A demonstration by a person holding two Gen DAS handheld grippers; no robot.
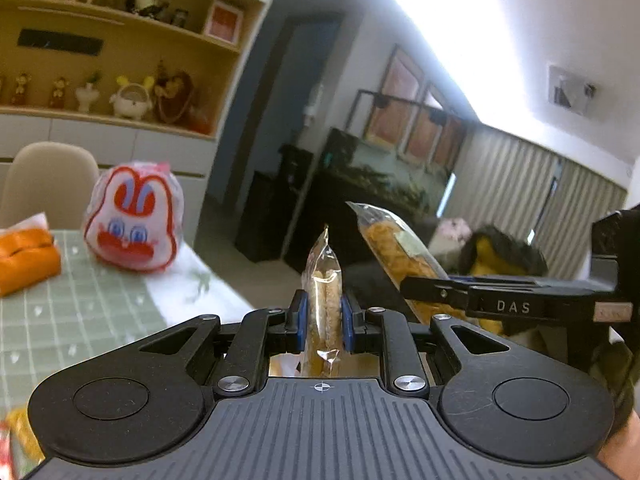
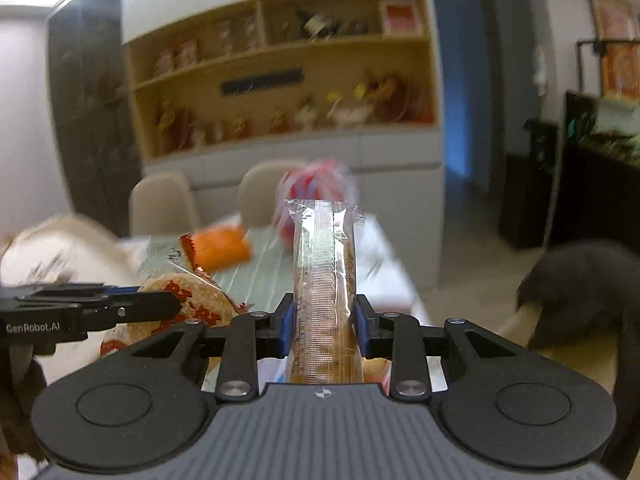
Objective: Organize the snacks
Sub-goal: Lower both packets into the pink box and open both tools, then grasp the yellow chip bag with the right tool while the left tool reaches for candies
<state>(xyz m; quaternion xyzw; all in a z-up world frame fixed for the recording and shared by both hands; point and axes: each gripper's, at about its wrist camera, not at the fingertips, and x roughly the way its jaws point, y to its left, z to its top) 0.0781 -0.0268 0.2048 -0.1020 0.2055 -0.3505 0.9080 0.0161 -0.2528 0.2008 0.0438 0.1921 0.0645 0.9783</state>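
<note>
Behind the tabletop (image 1: 80,320) sit shelves (image 1: 120,40); left gripper (image 1: 324,320) and right gripper (image 2: 325,324) each clamp a snack packet (image 1: 322,280), raised.

I see free air ahead; on table (image 1: 80,320) rabbit bag (image 1: 134,220) and orange pack (image 1: 28,258) block the left side.
</note>
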